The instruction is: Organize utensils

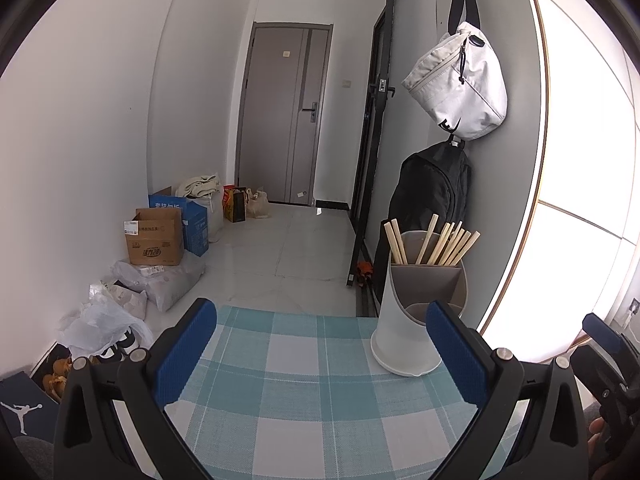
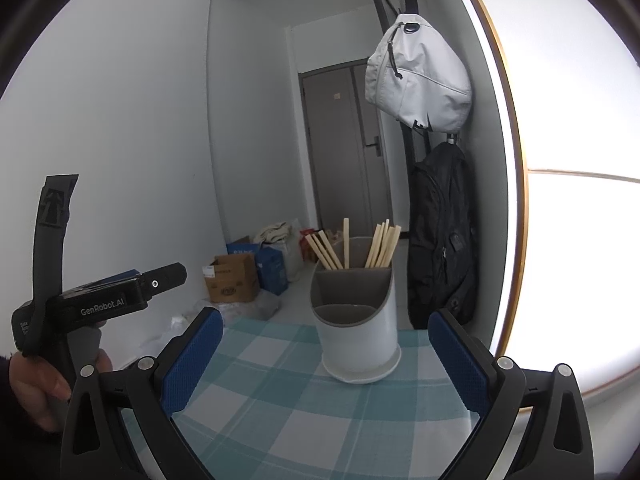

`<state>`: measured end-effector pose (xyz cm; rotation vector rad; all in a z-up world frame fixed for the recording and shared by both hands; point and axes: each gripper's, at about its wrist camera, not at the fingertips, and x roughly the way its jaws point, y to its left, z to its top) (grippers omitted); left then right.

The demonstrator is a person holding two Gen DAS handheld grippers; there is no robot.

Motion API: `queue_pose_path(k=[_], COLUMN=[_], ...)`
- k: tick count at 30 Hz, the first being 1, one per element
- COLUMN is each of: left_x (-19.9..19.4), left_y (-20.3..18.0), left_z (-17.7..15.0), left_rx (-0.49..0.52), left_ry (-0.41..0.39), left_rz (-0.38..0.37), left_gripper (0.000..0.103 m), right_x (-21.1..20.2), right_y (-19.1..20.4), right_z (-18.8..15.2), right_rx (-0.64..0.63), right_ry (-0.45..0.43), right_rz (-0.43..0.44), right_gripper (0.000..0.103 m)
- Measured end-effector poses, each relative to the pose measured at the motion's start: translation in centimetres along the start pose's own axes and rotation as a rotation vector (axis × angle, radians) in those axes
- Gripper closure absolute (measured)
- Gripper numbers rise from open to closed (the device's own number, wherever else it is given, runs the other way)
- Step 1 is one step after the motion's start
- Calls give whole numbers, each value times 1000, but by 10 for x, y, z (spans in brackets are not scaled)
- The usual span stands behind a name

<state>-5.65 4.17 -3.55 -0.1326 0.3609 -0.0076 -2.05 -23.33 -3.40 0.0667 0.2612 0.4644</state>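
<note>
Both grippers wide open, holding nothing
Left gripper (image 1: 320, 352), right gripper (image 2: 326, 352) above checked teal-and-white tablecloth (image 2: 280, 412); pale wooden chopsticks (image 2: 352, 246) upright in white-and-grey plastic utensil holder (image 2: 358, 332)

**Checked tabletop with one holder**

A table (image 1: 288, 392) covered by a teal-and-white checked cloth (image 2: 280, 412) is seen in both wrist views. A white utensil holder (image 1: 412, 320) with a grey divided insert is stood upright on the cloth, near its far right edge. Wooden chopsticks (image 2: 352, 246) are held upright in its rear compartment.
</note>
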Motion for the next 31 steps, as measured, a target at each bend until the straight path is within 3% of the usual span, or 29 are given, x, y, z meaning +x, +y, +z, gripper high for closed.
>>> queue_pose_path(k=[31], left_x=[7], left_y=[-4], left_z=[-5], left_rx=[9], left_ry=[67], left_rz=[-32], left_gripper=[1], right_x=[6], right_y=[-2], right_z=[-3], right_rx=[10], right_ry=[20], right_rz=[14], right_gripper=[0])
